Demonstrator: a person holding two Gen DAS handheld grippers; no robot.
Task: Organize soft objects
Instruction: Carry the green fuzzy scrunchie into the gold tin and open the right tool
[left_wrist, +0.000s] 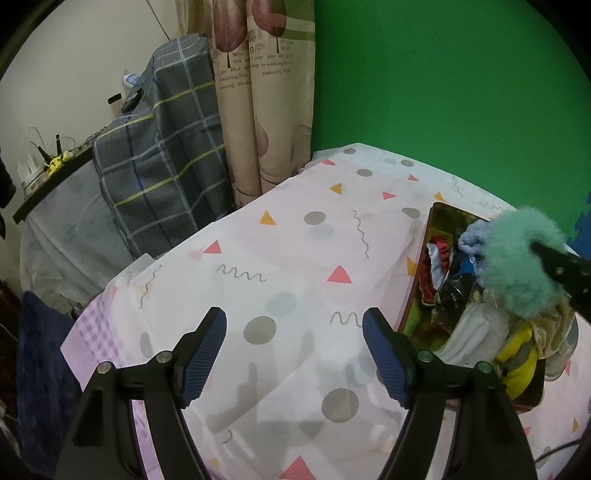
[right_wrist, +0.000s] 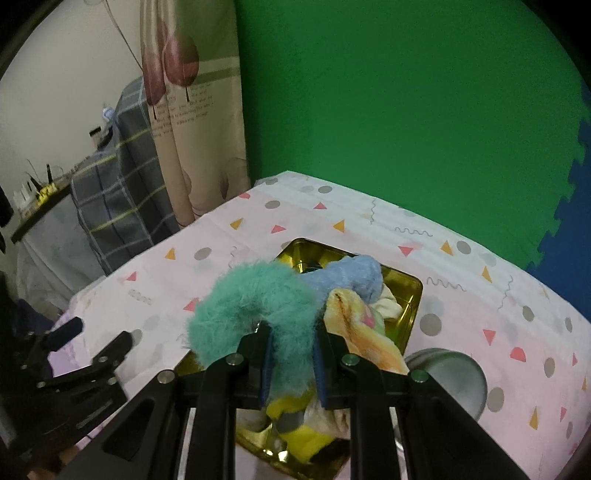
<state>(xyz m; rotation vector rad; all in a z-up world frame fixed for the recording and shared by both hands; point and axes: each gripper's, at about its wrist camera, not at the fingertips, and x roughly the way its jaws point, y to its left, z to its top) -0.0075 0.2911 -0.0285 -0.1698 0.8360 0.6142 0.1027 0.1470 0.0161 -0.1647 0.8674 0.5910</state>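
A big tabletop (left_wrist: 295, 240) is wearing a pink cloth with triangles, grey dots and squiggles. Behind it, a beige curtain with red leaves (left_wrist: 258, 74) is showing small words like "trembling" and "passing". A gold metal box (right_wrist: 402, 291) is sitting on the cloth, holding soft socks and cloths. The right tool (right_wrist: 291, 365) is squeezing a fluffy teal ring (right_wrist: 258, 306) just above the box. The left tool (left_wrist: 295, 354) is hanging over the cloth with its fingers apart, holding nothing.
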